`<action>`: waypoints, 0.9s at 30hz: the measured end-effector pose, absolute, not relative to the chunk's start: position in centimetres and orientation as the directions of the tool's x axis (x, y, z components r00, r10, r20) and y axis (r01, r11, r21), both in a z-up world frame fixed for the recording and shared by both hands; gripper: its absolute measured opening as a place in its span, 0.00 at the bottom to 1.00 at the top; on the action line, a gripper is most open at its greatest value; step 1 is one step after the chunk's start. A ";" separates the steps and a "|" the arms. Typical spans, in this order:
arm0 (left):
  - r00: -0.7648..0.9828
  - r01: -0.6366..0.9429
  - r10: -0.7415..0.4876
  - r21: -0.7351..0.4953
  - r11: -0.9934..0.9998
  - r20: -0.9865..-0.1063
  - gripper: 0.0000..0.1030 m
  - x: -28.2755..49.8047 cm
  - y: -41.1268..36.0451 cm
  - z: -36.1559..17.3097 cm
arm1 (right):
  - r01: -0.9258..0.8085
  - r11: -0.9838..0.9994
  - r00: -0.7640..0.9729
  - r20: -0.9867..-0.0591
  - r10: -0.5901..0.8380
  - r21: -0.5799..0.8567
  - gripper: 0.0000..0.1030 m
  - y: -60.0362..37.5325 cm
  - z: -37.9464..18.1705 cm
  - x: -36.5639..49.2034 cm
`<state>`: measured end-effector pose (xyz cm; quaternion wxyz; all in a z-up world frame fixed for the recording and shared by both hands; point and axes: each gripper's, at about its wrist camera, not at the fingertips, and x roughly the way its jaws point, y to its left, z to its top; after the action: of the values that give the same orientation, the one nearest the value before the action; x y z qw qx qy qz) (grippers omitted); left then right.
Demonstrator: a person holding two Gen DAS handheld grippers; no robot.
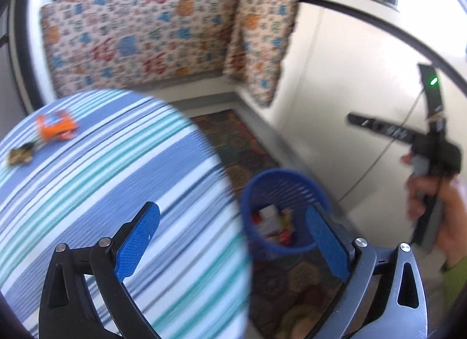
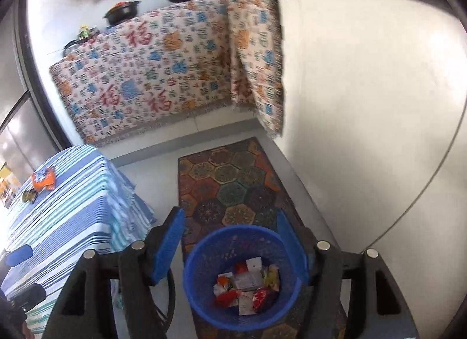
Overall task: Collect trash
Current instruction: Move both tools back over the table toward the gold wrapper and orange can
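On hexagon-patterned rug: round blue mesh bin [image 2: 243, 276] | crumpled wrappers [image 2: 246, 283] inside | both fingers apart, empty

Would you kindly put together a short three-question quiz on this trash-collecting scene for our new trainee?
1. True or false: the blue basket stands on the striped tablecloth.
2. Which pieces of trash are left on the tablecloth?
3. The left claw is: A) shut on a wrapper, B) open and empty.

Key:
1. False; it stands on the patterned floor mat.
2. An orange wrapper and a small brownish scrap.
3. B.
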<state>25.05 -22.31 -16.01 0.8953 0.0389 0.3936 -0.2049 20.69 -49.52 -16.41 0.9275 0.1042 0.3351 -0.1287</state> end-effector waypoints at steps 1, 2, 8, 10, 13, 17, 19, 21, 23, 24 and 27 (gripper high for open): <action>0.619 0.364 -0.291 -0.062 0.929 -0.730 0.97 24.9 -20.5 -16.6 | 0.282 0.954 0.753 -0.640 -0.155 0.101 0.65 -47.8 -16.0 21.0; 0.623 0.329 -0.245 -0.036 0.944 -0.743 0.97 24.8 -18.7 -17.1 | 0.253 0.963 0.763 -0.631 -0.137 0.096 0.65 -46.3 -15.7 21.1; 0.615 0.115 -0.065 0.008 0.993 -0.786 0.97 25.5 -9.6 -19.8 | -0.014 0.999 0.760 -0.649 0.040 0.046 0.65 -33.5 -16.5 22.8; 0.609 0.063 -0.021 0.022 0.998 -0.793 0.97 26.1 -7.6 -20.3 | -0.103 0.994 0.729 -0.678 0.099 0.035 0.65 -29.5 -17.6 23.4; 0.598 0.015 0.031 0.050 0.999 -0.801 0.97 27.2 -5.5 -21.2 | -0.183 0.983 0.682 -0.719 0.134 0.009 0.65 -25.0 -19.5 24.4; 0.582 -0.007 0.020 0.020 1.000 -0.813 0.99 28.5 -3.0 -21.7 | -0.239 0.970 0.654 -0.746 0.121 -0.052 0.65 -21.6 -20.9 25.6; 0.581 -0.017 0.030 0.025 1.000 -0.813 1.00 29.2 -2.1 -21.7 | -0.253 0.965 0.648 -0.752 0.118 -0.067 0.65 -20.7 -21.2 26.1; 0.581 -0.028 0.036 0.024 0.999 -0.813 1.00 30.3 -1.5 -21.7 | -0.261 0.963 0.642 -0.757 0.120 -0.068 0.65 -20.3 -21.5 26.4; 0.583 -0.040 0.039 0.019 0.999 -0.812 1.00 31.5 -1.1 -21.7 | -0.268 0.961 0.634 -0.763 0.126 -0.064 0.65 -19.5 -21.9 26.5; 0.583 -0.049 0.042 0.016 0.999 -0.811 1.00 32.3 -0.8 -21.8 | -0.272 0.960 0.629 -0.767 0.126 -0.065 0.65 -19.1 -22.2 26.6; 0.584 -0.106 0.074 0.014 0.994 -0.808 1.00 35.0 -0.6 -21.9 | -0.284 0.957 0.628 -0.766 0.137 -0.061 0.65 -18.4 -22.3 26.9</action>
<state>35.00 -0.61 -21.92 0.8898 -0.0177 0.4532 0.0505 26.91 -18.42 -22.32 0.8978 -0.0885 0.4152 0.1175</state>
